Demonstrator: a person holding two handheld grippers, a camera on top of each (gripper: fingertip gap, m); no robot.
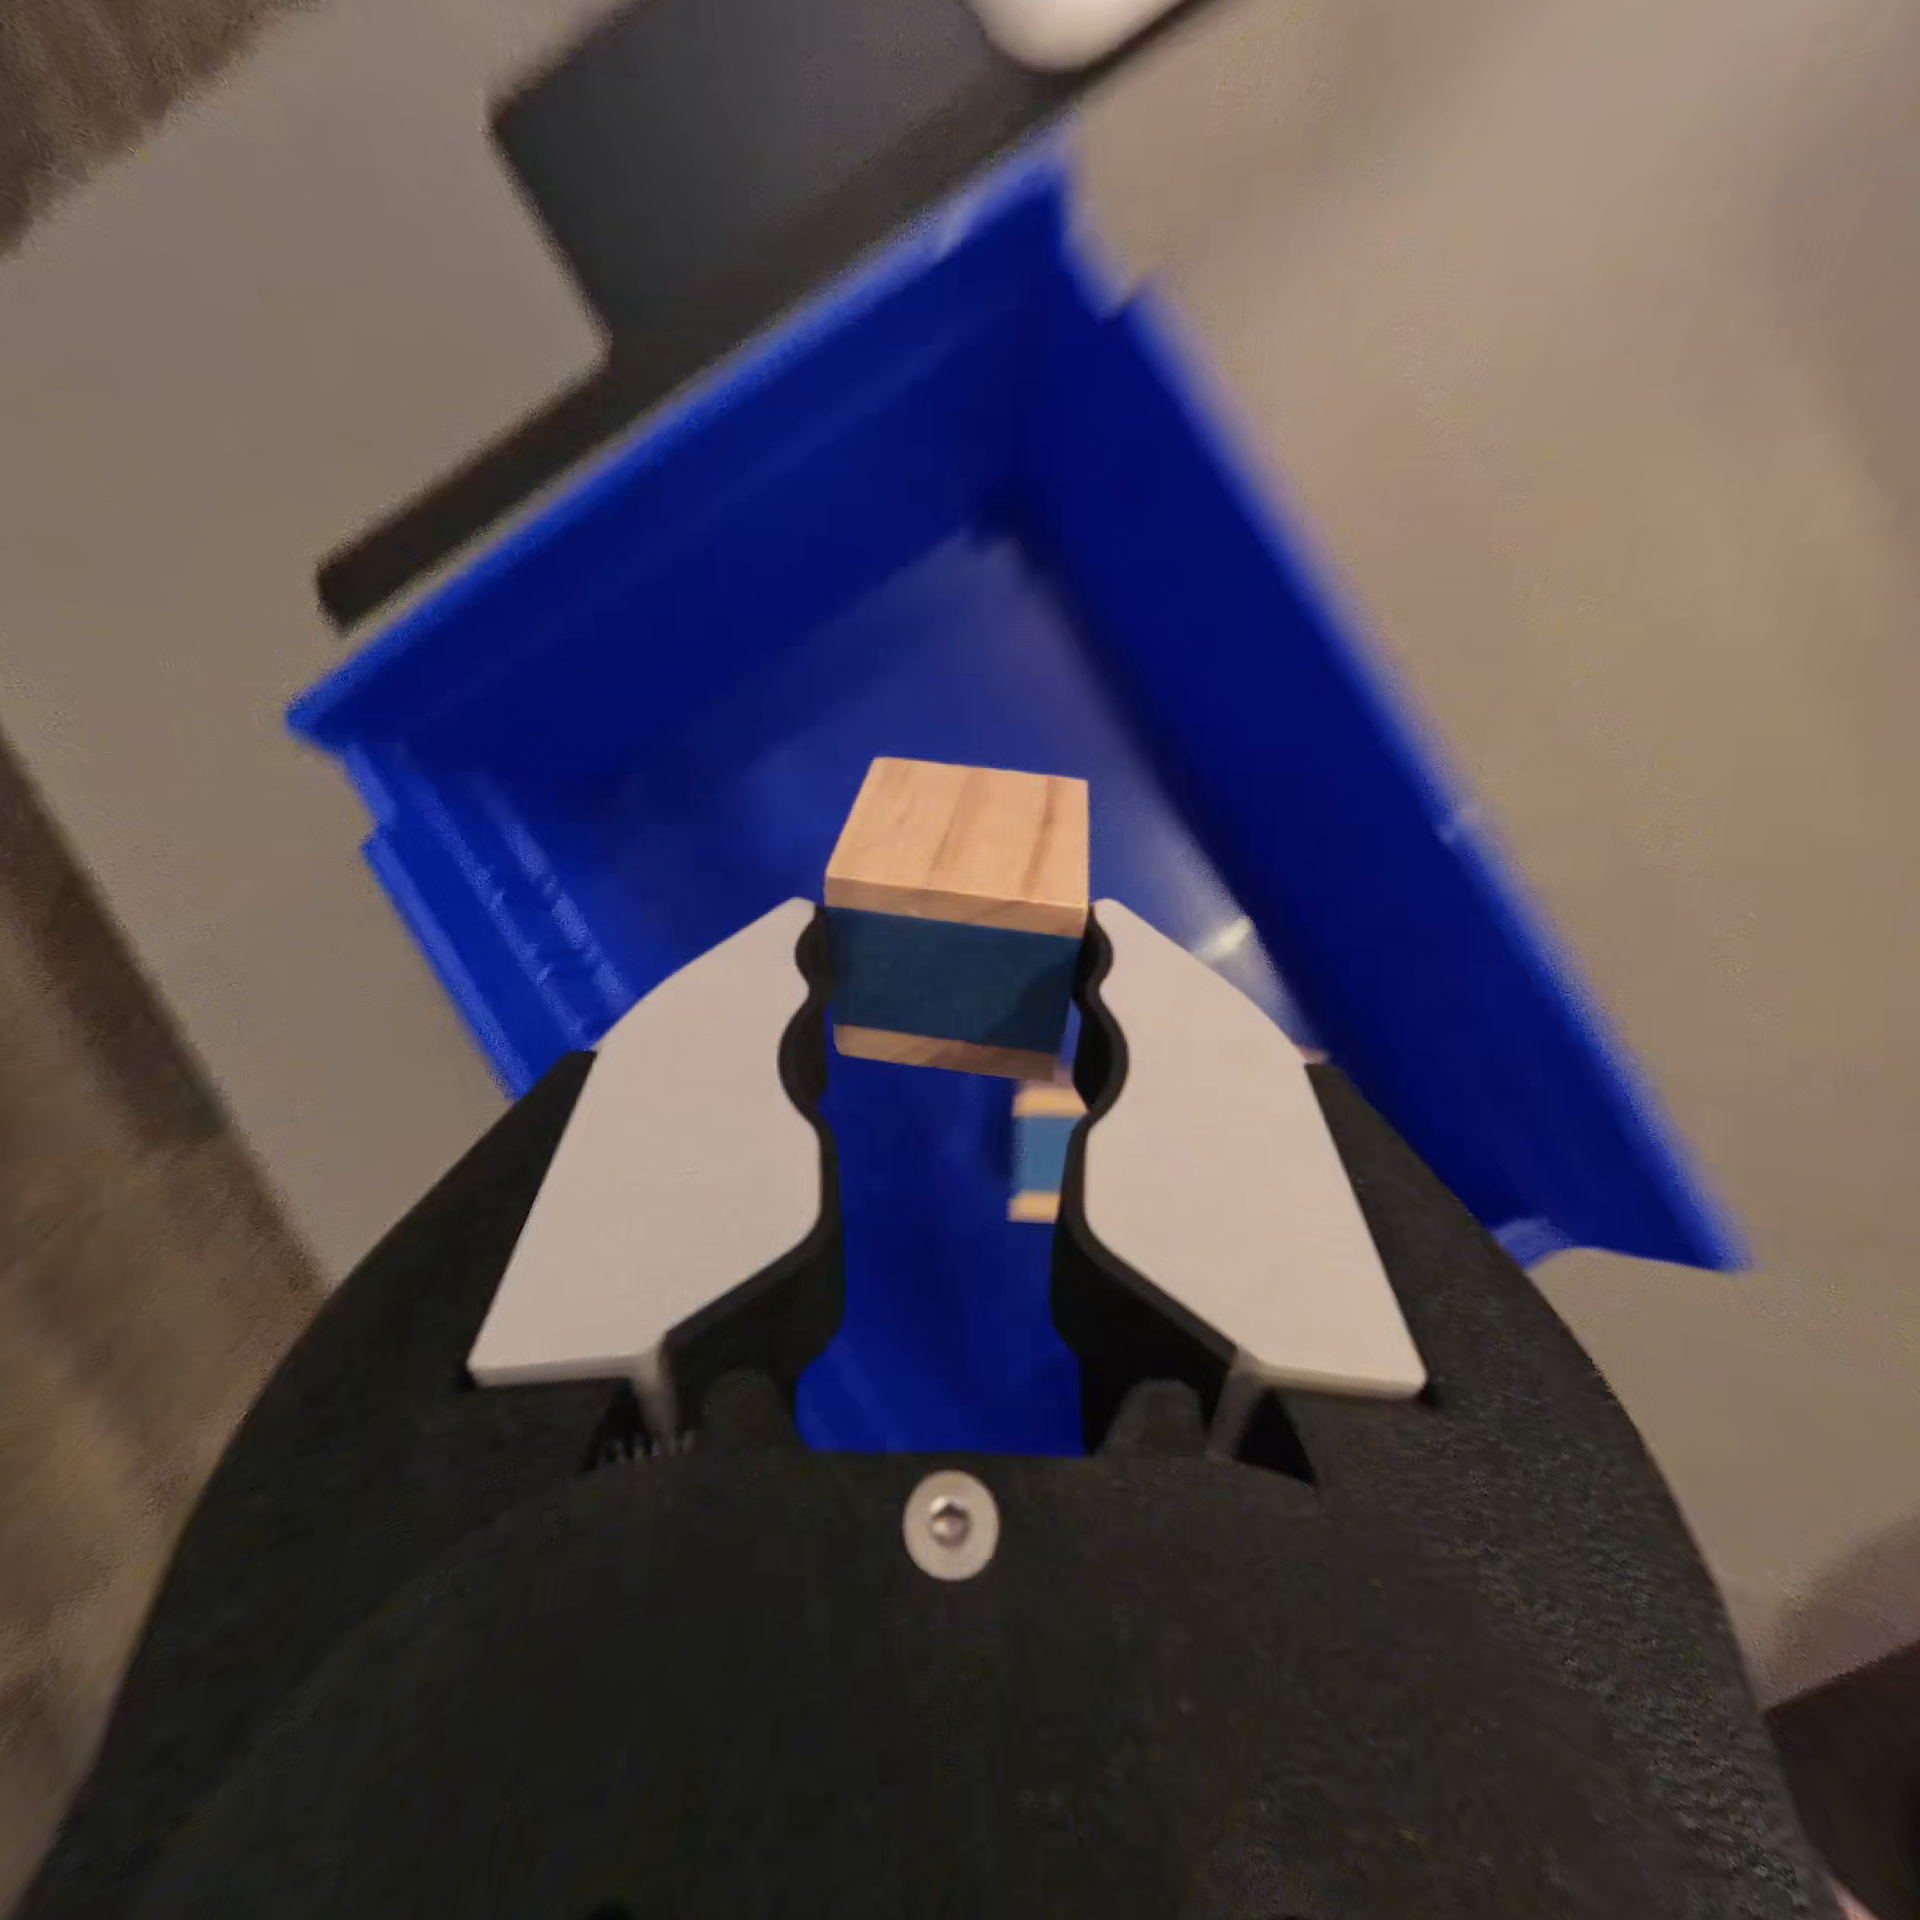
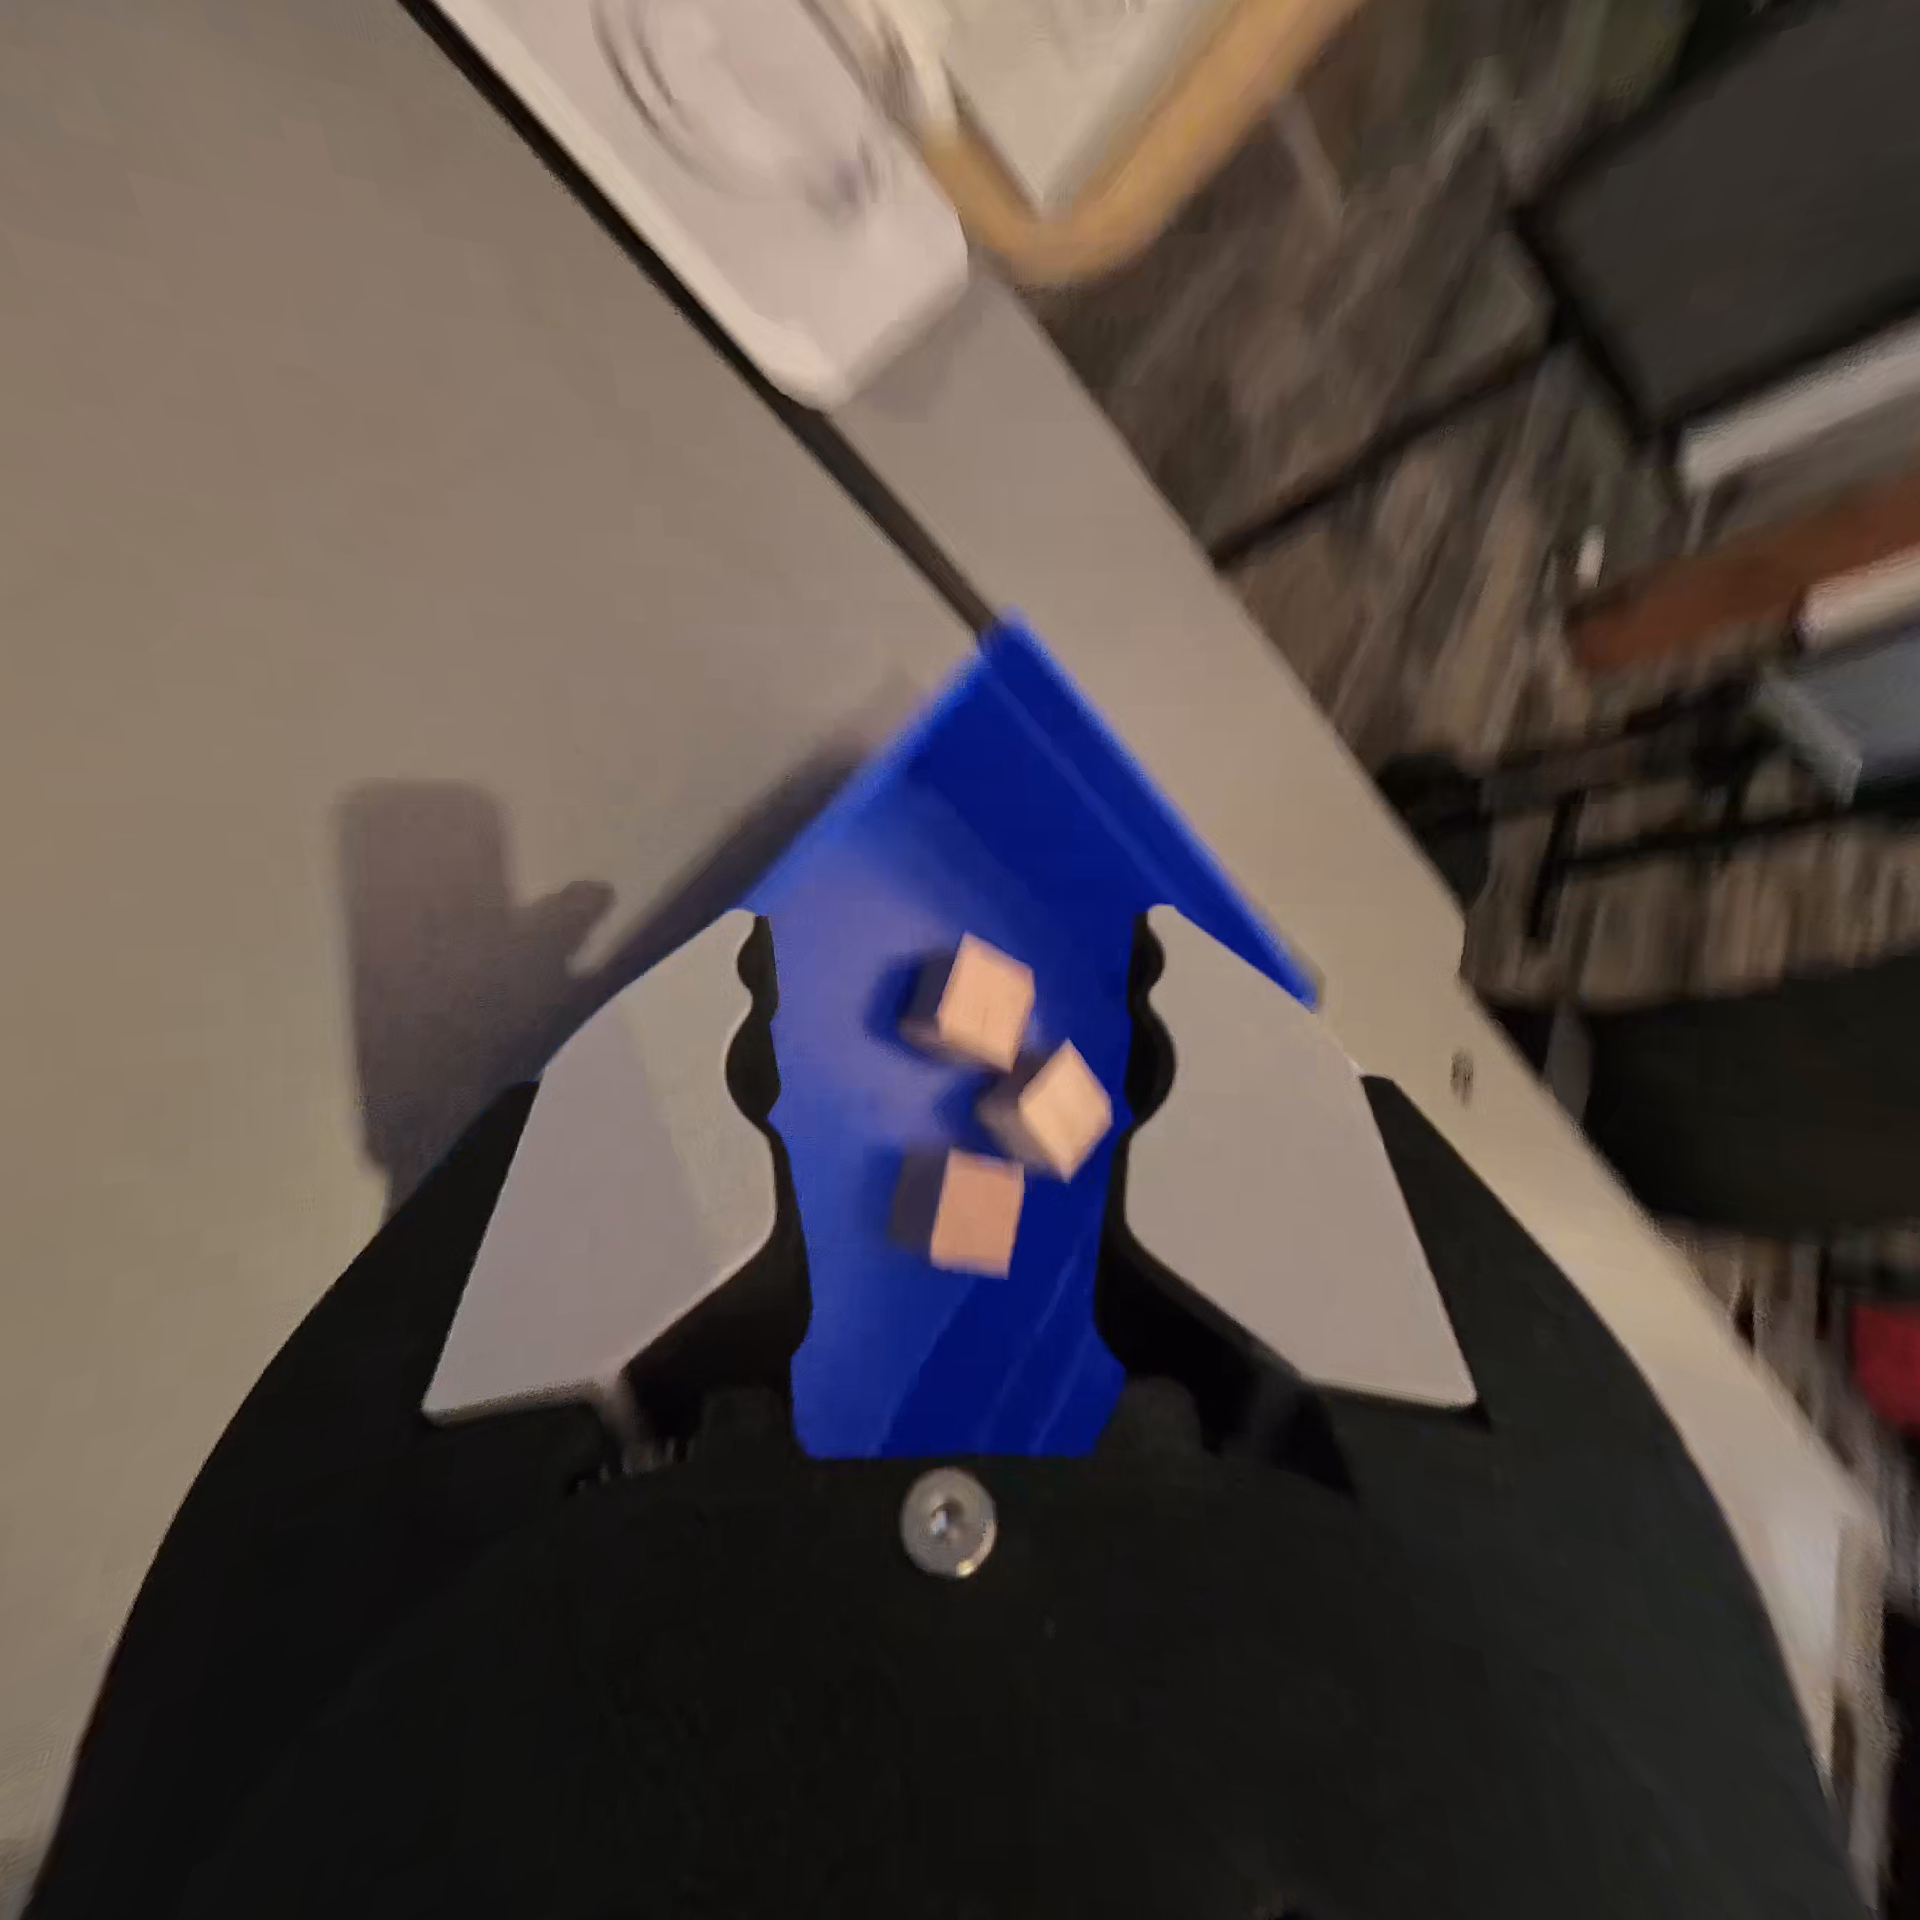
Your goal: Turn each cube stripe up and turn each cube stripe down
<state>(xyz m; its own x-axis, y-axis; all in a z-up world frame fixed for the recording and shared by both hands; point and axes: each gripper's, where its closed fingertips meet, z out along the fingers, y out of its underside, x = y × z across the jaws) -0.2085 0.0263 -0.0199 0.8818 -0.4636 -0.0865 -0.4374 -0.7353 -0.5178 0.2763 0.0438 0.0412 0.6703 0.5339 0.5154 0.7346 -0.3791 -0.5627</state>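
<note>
One wooden cube [image 1: 956, 914] sits clamped between the fingertips of the left gripper [image 1: 954, 971], held up over the open blue bin [image 1: 1195, 582]; its blue stripe faces the camera as a level band running finger to finger, with a bare wood face turned upward. Just beyond and below it, in the gap between the fingers, a second striped cube [image 1: 1034, 1153] lies on the bin floor, half hidden by the right-hand finger, its stripe showing on a side face. Farther off, the bin's walls rise around both cubes, and the bin rests on a pale grey table [image 1: 260, 364] beside a dark flat shape [image 1: 644, 208] that is too blurred to identify. In the right wrist view, the right gripper [image 2: 951, 971] hangs above the same bin [image 2: 997, 790] with its jaws parted and nothing between them. Seen through that gap, three cubes [image 2: 1023, 1107] lie close together on the bin floor, each with a plain wood face up and darker sides; the blur hides where their stripes run. Past the bin's far corner lies the table edge [image 2: 1143, 582], with a white device [image 2: 769, 156] resting on the tabletop.
</note>
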